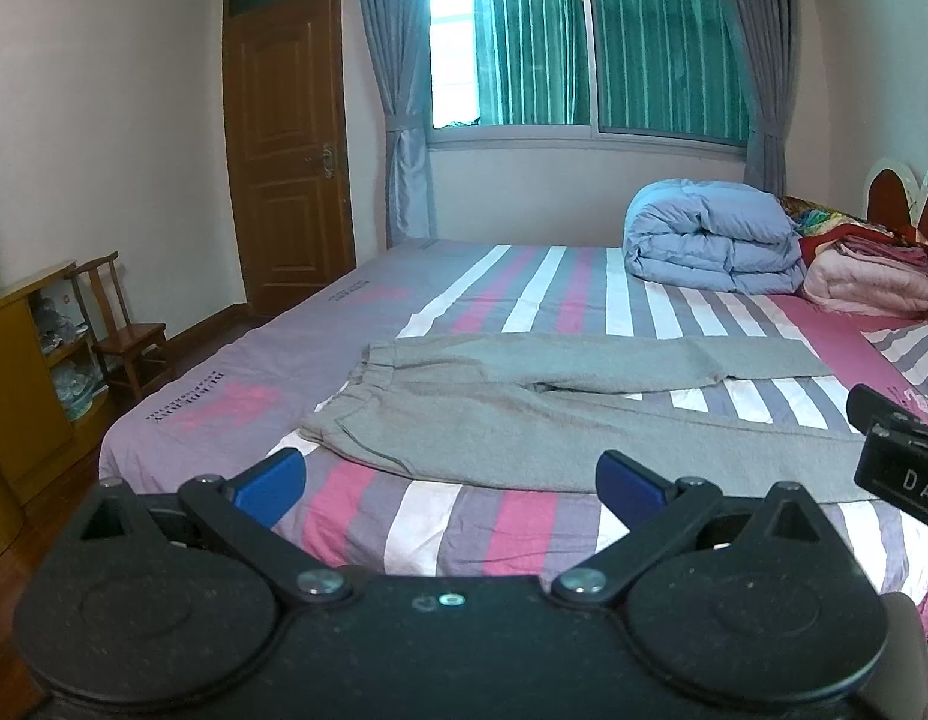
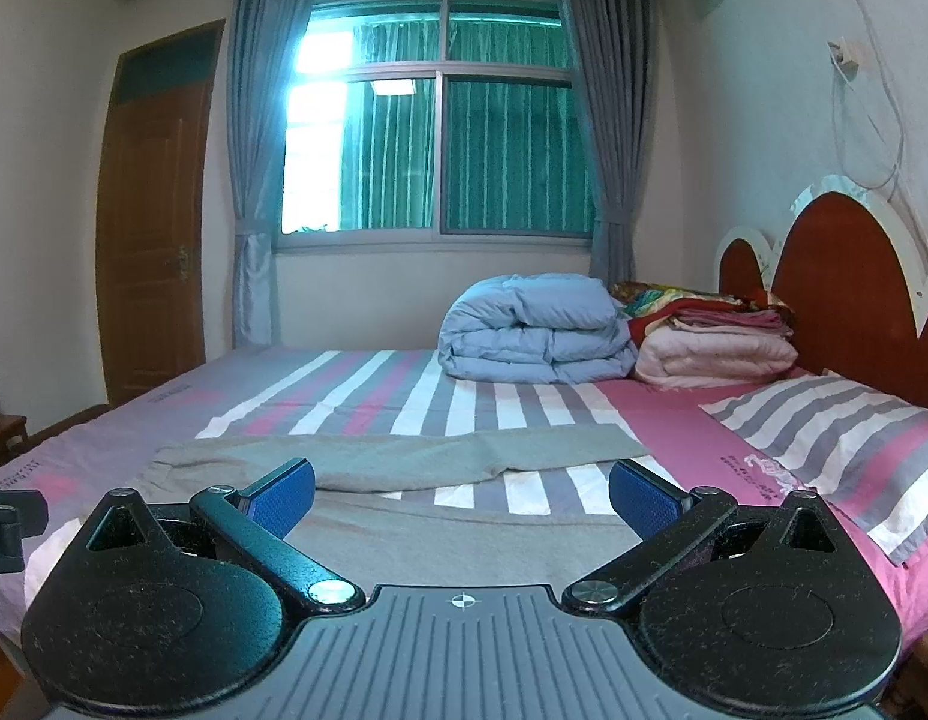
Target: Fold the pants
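Nothing of the folding looks done, as far as I can judge: the grey pants [image 1: 523, 414] lie spread flat on the striped bed sheet [image 1: 452, 516], waistband toward the foot of the bed, both legs running toward the headboard [image 2: 847, 294] and parted in a narrow V. I see no crease or doubled layer anywhere on them, only a slight rumple at the elastic waist.

I hold my left gripper [image 1: 450, 483] above the near edge of the bed, its blue pads wide apart and gripping nothing, pointed roughly at the hip end of the nearer leg. My right gripper [image 2: 461, 495] hovers likewise over the nearer leg, further toward the cuffs, its pads also spread and empty; a bit of its black body shows at the right edge of the left wrist view. Neither touches the cloth that I can see.

So the whole job remains, I reckon: bring one leg over onto the other, then fold the length down. The first grasp probably belongs at the waistband and a cuff.

At the far end of the bed a rolled blue duvet [image 2: 535, 330] and stacked blankets [image 2: 715, 342] sit well apart from the pants, and a striped pillow [image 2: 835, 438] lies near the cuffs, beside them but not touching.
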Demonstrator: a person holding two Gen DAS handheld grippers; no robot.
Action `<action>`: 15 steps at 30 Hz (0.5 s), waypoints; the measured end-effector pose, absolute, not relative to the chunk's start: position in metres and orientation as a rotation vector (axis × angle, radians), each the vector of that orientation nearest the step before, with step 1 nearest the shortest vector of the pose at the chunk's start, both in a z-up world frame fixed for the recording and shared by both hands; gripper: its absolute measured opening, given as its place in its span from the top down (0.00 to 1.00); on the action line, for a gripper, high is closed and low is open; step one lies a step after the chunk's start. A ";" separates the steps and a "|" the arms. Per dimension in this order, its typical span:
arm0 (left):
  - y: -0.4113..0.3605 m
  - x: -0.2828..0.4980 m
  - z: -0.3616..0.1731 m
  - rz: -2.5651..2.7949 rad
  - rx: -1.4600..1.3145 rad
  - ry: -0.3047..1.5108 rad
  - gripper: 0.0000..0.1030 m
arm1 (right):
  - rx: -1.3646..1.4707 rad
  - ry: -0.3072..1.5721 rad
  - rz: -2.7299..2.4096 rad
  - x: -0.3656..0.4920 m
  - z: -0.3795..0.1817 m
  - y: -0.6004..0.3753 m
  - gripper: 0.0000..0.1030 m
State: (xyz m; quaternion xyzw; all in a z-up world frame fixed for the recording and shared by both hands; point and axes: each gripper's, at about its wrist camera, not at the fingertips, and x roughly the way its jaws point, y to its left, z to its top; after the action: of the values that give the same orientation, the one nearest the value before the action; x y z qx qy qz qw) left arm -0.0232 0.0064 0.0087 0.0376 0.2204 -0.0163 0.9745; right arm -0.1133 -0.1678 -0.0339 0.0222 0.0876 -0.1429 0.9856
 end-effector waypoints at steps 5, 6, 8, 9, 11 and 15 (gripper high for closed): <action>0.005 -0.022 0.004 -0.038 0.078 0.451 0.06 | 0.042 0.167 -0.297 -0.113 -0.036 -0.169 0.00; 0.004 -0.021 0.003 -0.039 0.082 0.456 0.06 | 0.043 0.165 -0.303 -0.112 -0.037 -0.170 0.00; 0.003 -0.015 0.002 -0.044 0.085 0.468 0.06 | 0.046 0.168 -0.313 -0.111 -0.040 -0.173 0.00; 0.004 -0.014 0.001 -0.046 0.084 0.473 0.06 | 0.053 0.169 -0.317 -0.110 -0.042 -0.174 0.00; 0.005 -0.013 -0.001 -0.045 0.085 0.478 0.06 | 0.060 0.155 -0.324 -0.110 -0.045 -0.176 0.00; 0.006 -0.008 -0.006 -0.039 0.085 0.494 0.06 | 0.053 0.159 -0.337 -0.108 -0.050 -0.180 0.00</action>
State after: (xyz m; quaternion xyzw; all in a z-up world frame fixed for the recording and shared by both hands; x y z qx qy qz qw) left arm -0.0081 0.0063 -0.0057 0.0422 0.2445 -0.0192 0.9685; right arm -0.1077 -0.1800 -0.0498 0.0263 0.0790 -0.1675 0.9823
